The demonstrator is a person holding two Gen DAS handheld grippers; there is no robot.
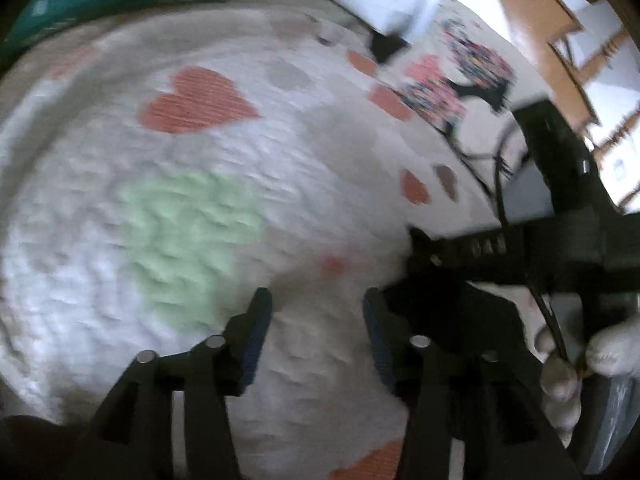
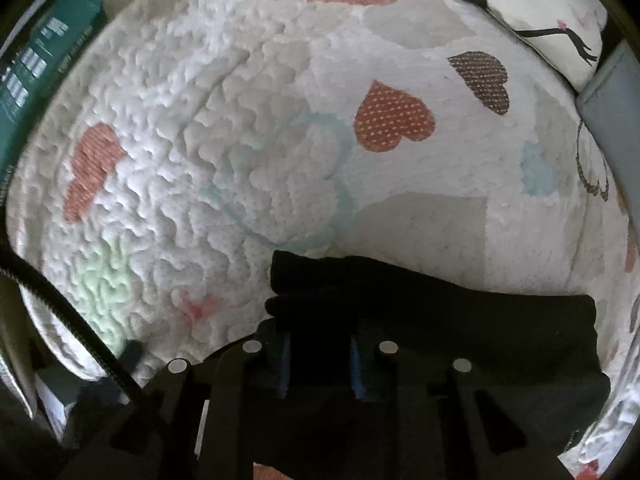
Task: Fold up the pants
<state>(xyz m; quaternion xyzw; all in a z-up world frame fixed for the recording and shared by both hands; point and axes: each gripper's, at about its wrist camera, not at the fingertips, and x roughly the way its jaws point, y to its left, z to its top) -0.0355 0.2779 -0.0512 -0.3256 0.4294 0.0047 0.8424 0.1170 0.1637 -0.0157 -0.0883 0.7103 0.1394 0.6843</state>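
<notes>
The black pants (image 2: 440, 320) lie folded in a thick stack on the heart-patterned white quilt (image 2: 240, 140). My right gripper (image 2: 318, 360) is over the stack's near left part with the black cloth between its fingers; the jaws stand narrowly apart around it. In the left wrist view, my left gripper (image 1: 316, 320) is open and empty above the quilt (image 1: 200, 200). The right gripper's black body (image 1: 520, 248) shows to its right, over a dark bit of the pants (image 1: 424, 280). A gloved hand (image 1: 568, 364) holds it.
A teal box (image 2: 36, 68) sits at the quilt's far left edge. A patterned pillow (image 2: 552, 12) lies at the far right, beside a grey panel (image 2: 616, 92). A black cable (image 2: 68, 312) runs at the left. Wooden furniture (image 1: 560, 20) stands beyond the bed.
</notes>
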